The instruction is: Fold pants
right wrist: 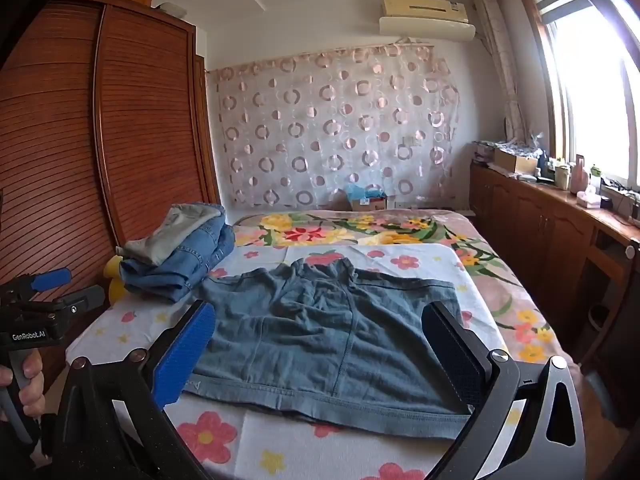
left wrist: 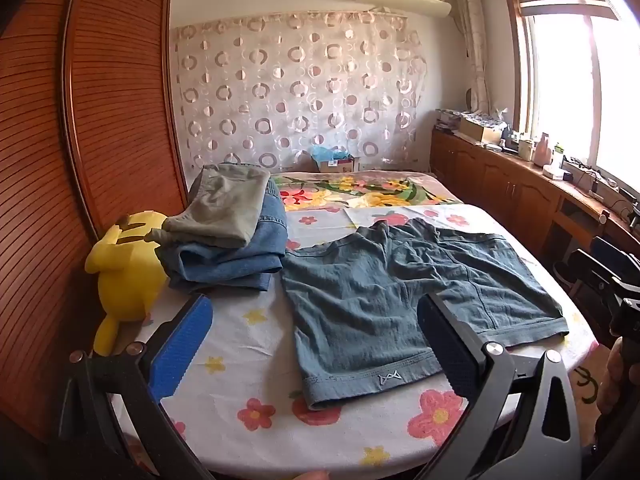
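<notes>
On the bed (left wrist: 248, 432), blue-grey shorts (left wrist: 384, 292) lie spread flat, hems nearest, beside a stack (left wrist: 232, 236) of folded clothes. Both tools hover above the near hems, the left hand-held gripper (left wrist: 316, 344) and right hand-held gripper (right wrist: 320, 348) spread wide, holding nothing. Best next: pinch one outer hem and waistband together, then fold leg over leg.

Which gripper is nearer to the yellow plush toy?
Left. The left gripper hangs open above the near edge of the bed, just right of the yellow plush toy. The right gripper, also open, sits farther right, above the teal shorts.
</notes>
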Motion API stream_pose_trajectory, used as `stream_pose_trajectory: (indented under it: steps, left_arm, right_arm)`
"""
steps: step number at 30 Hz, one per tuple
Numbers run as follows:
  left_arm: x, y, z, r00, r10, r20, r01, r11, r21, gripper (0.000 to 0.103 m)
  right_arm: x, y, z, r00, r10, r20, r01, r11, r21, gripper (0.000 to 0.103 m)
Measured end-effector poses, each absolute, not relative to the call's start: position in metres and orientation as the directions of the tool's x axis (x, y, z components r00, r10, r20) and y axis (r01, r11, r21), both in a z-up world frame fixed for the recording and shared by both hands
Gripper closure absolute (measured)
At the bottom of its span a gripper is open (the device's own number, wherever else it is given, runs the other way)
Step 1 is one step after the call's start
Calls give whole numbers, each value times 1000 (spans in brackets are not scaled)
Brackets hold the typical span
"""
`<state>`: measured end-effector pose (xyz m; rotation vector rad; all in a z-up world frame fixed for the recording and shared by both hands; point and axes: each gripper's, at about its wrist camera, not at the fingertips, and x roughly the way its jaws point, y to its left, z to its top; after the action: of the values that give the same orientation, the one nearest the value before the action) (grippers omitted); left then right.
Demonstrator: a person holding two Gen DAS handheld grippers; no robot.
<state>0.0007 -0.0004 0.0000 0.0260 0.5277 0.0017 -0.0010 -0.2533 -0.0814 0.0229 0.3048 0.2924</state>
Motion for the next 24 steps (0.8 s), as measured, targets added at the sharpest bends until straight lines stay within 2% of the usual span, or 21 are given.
stream_pose_trajectory:
  steps: [24]
  left_arm:
    - [0,0,0,874,10,-485,4,1000,28,0]
  right_arm:
    - [-5,-251,-81,912,277,-302,-272,960,59,0]
